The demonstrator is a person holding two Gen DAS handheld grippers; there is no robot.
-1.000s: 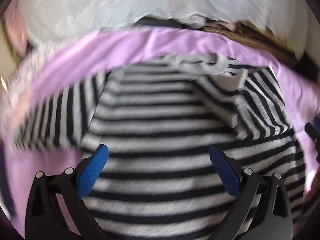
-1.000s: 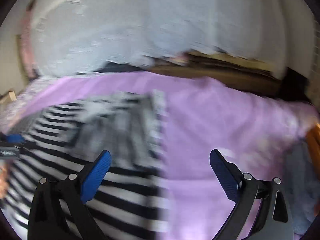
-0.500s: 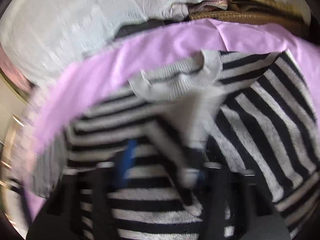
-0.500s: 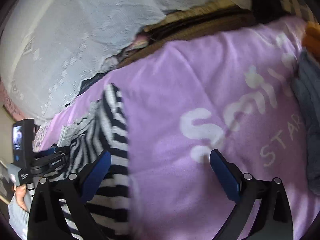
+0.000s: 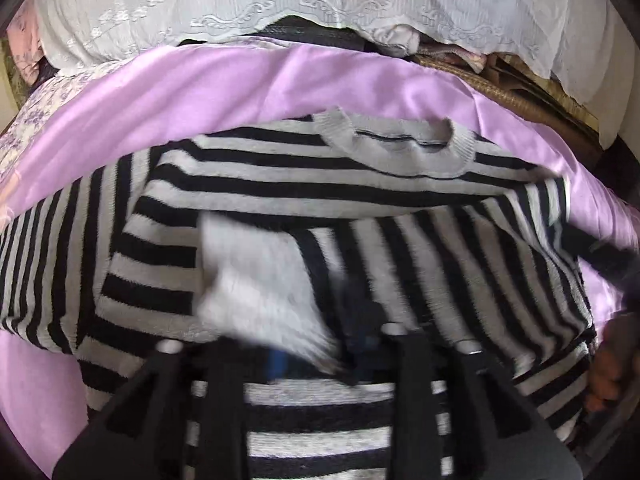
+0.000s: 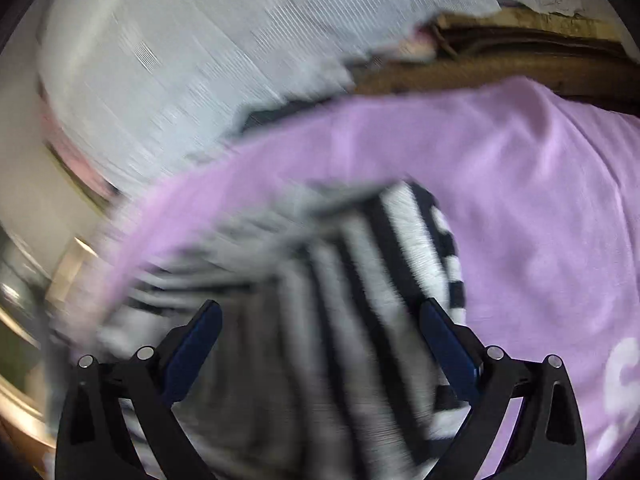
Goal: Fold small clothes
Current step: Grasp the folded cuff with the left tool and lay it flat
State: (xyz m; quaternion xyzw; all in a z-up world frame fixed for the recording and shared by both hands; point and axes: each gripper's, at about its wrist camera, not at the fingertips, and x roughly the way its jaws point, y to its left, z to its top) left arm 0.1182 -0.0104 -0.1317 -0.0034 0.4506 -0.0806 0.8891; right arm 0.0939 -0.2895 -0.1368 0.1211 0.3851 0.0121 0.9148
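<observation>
A black-and-grey striped sweater (image 5: 304, 200) lies front-up on a purple blanket (image 5: 224, 92), its grey collar (image 5: 400, 152) toward the lace cloth (image 5: 280, 4) at the far edge. 1 sleeve (image 5: 460, 264) is drawn across the chest below the collar; the other sleeve (image 5: 52, 252) lies spread to the left of the collar.

The left gripper (image 5: 316, 356) is drawn together on the pale cuff (image 5: 264, 280) of the crossed sleeve, below the collar, with fabric bunched between its jaws. The right gripper (image 6: 320, 344) has its blue fingers (image 6: 444, 340) well apart over the sweater's striped side, clamped on nothing; this view is heavily blurred, so contact with the cloth cannot be told. Printed white letters (image 6: 624, 376) show on the blanket to the right of the sweater.

Step in hand, as judged: folding the first sleeve inward across the body. The next move likely calls for laying the cuff flat below the collar and letting go, then taking the spread sleeve and bringing it across likewise. The thick knit may spring back unless pressed down.
</observation>
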